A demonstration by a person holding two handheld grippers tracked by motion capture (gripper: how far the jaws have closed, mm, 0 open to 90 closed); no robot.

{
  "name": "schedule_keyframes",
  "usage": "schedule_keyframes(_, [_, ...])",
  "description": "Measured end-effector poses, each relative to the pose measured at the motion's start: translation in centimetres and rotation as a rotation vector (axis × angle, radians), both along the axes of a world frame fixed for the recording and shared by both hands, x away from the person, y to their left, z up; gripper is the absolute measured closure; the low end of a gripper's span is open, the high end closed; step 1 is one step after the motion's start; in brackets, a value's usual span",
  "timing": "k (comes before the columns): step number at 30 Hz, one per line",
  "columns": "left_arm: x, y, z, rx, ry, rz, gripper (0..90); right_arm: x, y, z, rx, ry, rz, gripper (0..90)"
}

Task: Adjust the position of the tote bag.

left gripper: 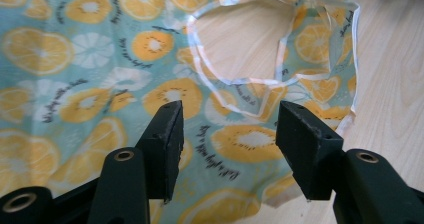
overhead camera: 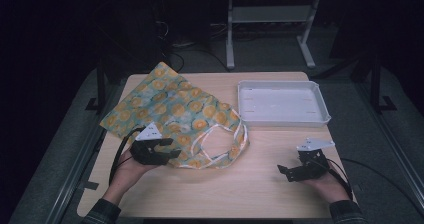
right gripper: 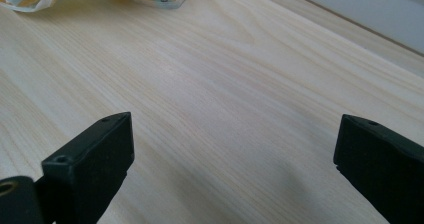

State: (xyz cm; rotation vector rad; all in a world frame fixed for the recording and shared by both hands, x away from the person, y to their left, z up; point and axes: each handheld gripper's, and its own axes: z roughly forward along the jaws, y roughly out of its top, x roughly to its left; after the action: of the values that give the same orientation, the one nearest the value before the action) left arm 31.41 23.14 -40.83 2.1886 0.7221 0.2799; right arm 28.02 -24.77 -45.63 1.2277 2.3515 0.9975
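A teal cloth bag printed with orange slices lies flat on the left half of the wooden table. Its white-edged handle loops point toward the table's middle. My left gripper is at the bag's near edge, and its jaws stand apart just above the cloth. In the left gripper view the printed fabric lies under and between the left gripper, with no pinch showing. My right gripper rests low at the near right over bare wood, and its jaws are wide with nothing between them.
A white shallow tray stands at the back right of the table and holds nothing. The bag's far corner hangs past the table's back left edge. Beyond the table are dark floor and a metal table frame.
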Motion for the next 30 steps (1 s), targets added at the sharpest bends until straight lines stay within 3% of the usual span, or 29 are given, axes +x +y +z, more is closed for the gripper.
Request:
schedule_keyframes(7, [-0.2, -1.3, -0.8, 0.047, 0.015, -0.032, 41.7, 0.1, 0.2, -0.2, -0.013, 0.005, 0.012, 2.1])
schedule_keyframes(12, [-0.2, -1.8, -2.3, 0.087, 0.043, -0.035, 39.0, 0.2, 0.3, -0.2, -0.017, 0.008, 0.013, 2.1])
schedule_keyframes(14, [-0.1, -2.0, -3.0, 0.13, 0.057, -0.032, 36.5, 0.2, 0.3, -0.2, -0.017, 0.0, 0.016, 2.1])
schedule_keyframes(20, [0.0, -2.3, -4.5, 0.189, 0.087, -0.043, 31.7, 0.3, 0.5, -0.2, -0.019, 0.006, 0.02, 2.2])
schedule_keyframes(26, [-0.1, -2.4, -4.9, 0.206, 0.096, -0.04, 35.9, 0.3, 0.5, -0.1, -0.02, 0.001, 0.022, 2.3])
schedule_keyframes(30, [-0.3, -2.4, -4.7, 0.205, 0.099, -0.044, 51.2, 0.3, 0.4, -0.1, -0.023, -0.001, 0.021, 3.6])
